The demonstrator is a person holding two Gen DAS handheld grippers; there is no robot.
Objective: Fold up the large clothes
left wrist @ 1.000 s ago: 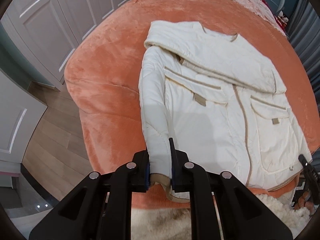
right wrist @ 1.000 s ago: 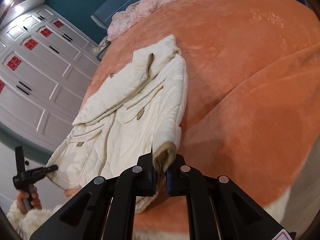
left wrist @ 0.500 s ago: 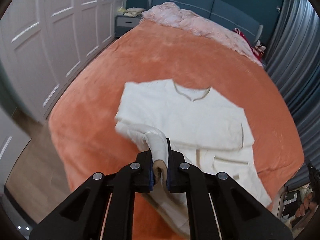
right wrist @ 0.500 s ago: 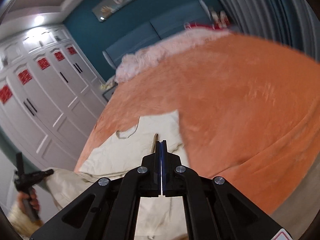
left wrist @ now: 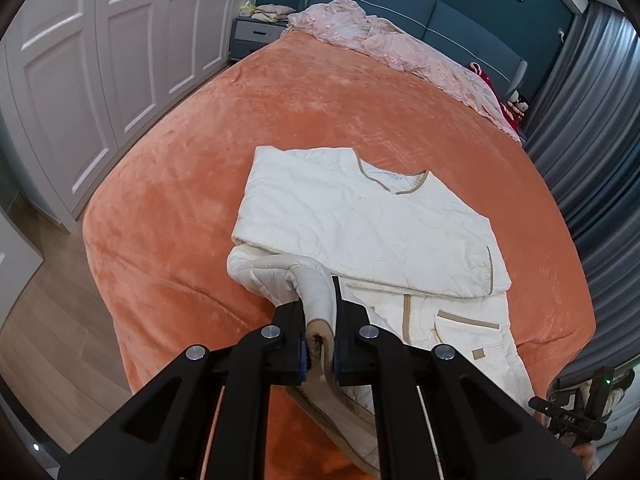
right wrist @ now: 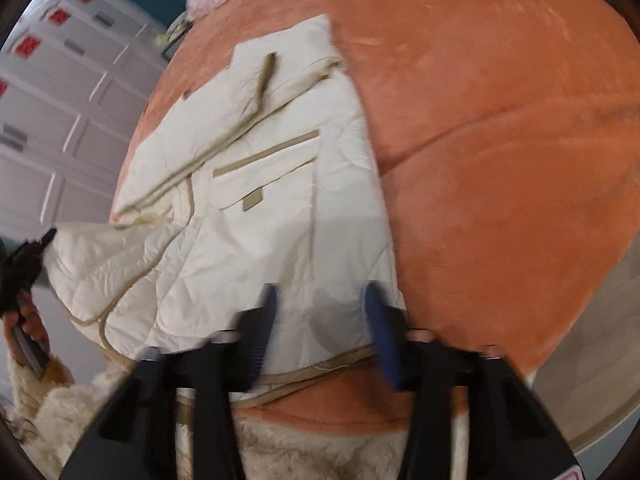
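A cream quilted jacket (left wrist: 372, 224) with tan trim lies on the orange bed cover (left wrist: 192, 184), its top part folded over. My left gripper (left wrist: 320, 344) is shut on the tan cuff of the jacket's sleeve (left wrist: 316, 292) and holds it lifted above the bed's near edge. In the right wrist view the jacket (right wrist: 256, 208) lies spread below my right gripper (right wrist: 320, 320), which is open and empty just above the jacket's hem. The left gripper (right wrist: 24, 264) shows at the left edge there, holding the raised sleeve.
White wardrobe doors (left wrist: 100, 60) run along the left. A pink blanket (left wrist: 380, 44) lies at the bed's head by the blue headboard (left wrist: 460, 24). Grey curtains (left wrist: 592, 128) hang on the right. Wood floor (left wrist: 48, 320) lies left of the bed. My fluffy coat (right wrist: 312, 456) is below.
My right gripper let go of the right sleeve cuff, opened, and dropped back down over the hem. My left gripper lifted its sleeve up and toward the jacket's middle.
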